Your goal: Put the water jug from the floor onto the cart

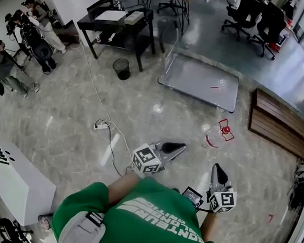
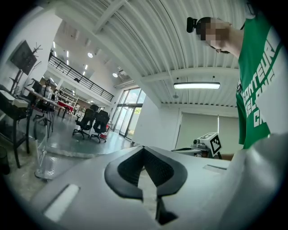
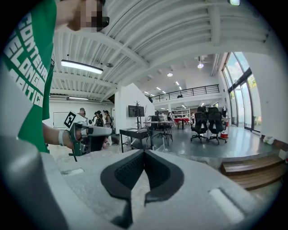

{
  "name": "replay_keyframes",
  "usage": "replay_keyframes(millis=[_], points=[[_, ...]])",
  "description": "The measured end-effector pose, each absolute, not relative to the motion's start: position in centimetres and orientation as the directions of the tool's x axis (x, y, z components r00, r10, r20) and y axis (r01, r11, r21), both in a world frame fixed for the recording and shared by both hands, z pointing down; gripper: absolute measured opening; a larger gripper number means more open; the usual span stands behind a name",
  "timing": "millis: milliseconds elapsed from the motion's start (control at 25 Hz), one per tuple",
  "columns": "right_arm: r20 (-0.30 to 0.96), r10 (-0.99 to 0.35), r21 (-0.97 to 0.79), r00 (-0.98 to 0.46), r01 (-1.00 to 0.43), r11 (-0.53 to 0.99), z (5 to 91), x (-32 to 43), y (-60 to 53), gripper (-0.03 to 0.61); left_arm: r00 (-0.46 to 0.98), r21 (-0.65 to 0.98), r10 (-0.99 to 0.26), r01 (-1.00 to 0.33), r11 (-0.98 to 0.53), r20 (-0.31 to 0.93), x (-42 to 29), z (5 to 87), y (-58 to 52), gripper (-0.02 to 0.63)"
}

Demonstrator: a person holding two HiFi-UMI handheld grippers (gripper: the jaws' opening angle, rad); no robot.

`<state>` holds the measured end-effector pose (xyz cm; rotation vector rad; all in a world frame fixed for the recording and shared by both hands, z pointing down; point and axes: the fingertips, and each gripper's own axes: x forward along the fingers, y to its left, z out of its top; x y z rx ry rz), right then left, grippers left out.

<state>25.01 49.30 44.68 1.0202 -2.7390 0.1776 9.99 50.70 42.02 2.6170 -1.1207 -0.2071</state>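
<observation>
Bright daylight; ceiling strip light (image 2: 196,85) on; floor (image 1: 62,116) glare; fisheye edges dark, bent.

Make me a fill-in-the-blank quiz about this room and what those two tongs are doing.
1. The left tongs and the right tongs are both ____ and hold nothing.
2. The clear water jug lies on the ____, not on the cart.
3. The wastebasket near the table is coloured ____.
4. The person's shirt is coloured ____.

Missing words: shut; floor; black; green.
</observation>
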Motion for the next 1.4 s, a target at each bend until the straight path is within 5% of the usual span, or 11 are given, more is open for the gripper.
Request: replay_keyframes(millis=[1400], points=[[0.342,-0.710,-0.069,-0.616,-0.769,0.635,48.7,15.0,50.2,-0.008,0.792,0.381,-0.611,-0.560,-0.736,-0.016,-0.9,46.7,49.8,0.012]])
